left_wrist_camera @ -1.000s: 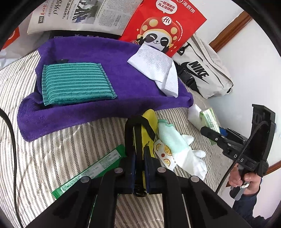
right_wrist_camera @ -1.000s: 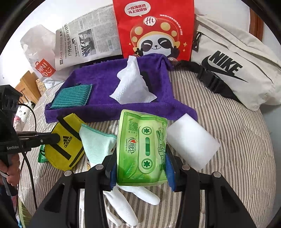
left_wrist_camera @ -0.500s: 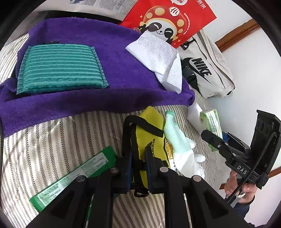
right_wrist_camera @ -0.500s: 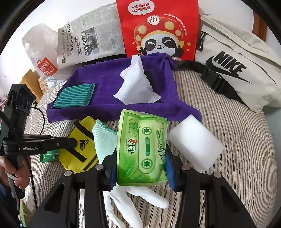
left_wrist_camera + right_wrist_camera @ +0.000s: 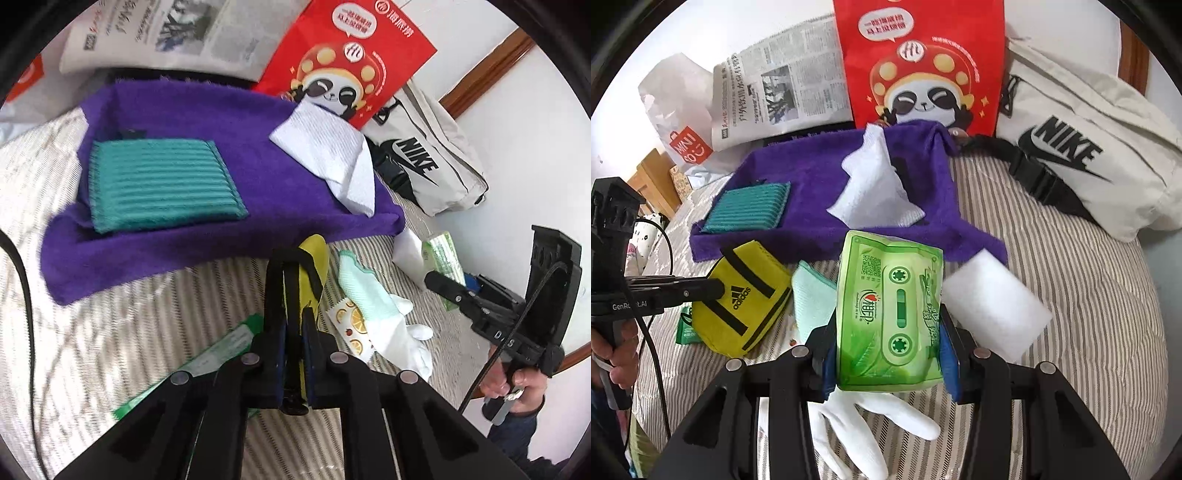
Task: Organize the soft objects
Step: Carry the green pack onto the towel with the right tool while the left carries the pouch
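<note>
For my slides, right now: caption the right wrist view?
Right gripper clamps green tissue pack above white glove.

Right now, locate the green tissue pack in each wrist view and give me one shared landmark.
Left wrist view: the green tissue pack is at the right edge, beside the white sponge.
Right wrist view: the pack is bottom centre, between the fingers of the right hand-held gripper.
Shared landmark: the purple towel.

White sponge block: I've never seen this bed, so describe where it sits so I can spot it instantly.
Find the purple towel spread on the striped bedcover. Off its near right corner lies the white sponge block, just right of the green tissue pack clamped in the right gripper. It is a plain, unprinted slab, unlike the crumpled white cloth on the towel.
</note>
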`<action>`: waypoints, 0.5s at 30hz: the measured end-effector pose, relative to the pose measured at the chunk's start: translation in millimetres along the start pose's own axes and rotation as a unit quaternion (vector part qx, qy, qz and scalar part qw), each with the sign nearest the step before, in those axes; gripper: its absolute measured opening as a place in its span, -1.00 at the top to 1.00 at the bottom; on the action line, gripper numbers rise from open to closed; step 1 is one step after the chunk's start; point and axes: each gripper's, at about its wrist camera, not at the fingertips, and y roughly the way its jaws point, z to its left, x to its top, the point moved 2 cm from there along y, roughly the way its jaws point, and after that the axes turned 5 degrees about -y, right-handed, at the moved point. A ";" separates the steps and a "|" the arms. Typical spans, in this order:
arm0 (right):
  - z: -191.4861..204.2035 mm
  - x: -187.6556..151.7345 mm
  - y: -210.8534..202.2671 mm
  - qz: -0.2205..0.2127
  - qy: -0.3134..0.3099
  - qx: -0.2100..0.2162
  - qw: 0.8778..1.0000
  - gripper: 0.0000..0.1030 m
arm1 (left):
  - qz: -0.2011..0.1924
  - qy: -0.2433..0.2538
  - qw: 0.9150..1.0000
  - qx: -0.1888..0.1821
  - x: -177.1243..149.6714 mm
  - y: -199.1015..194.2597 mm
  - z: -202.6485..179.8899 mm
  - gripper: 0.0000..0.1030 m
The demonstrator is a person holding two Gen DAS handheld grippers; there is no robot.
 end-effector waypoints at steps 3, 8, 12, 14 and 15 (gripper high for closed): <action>5.0 5.9 -1.7 -0.007 -0.004 0.003 1.000 0.14 | -0.009 0.000 1.000 0.007 2.3 -9.7 6.6 0.84; 14.6 14.3 -2.9 -0.014 -0.016 0.006 1.000 0.14 | -0.018 0.001 1.000 0.006 5.1 -21.3 10.0 0.85; 20.1 19.4 -2.7 -0.016 -0.024 0.005 1.000 0.14 | -0.025 0.005 1.000 0.013 5.2 -28.0 10.6 0.85; 21.4 21.9 -3.1 -0.018 -0.026 0.007 0.999 0.14 | -0.029 0.005 1.000 0.011 5.5 -32.1 11.3 0.85; 22.2 23.3 -3.6 -0.019 -0.027 0.006 0.999 0.14 | -0.031 0.005 0.999 0.011 5.5 -33.8 11.6 0.85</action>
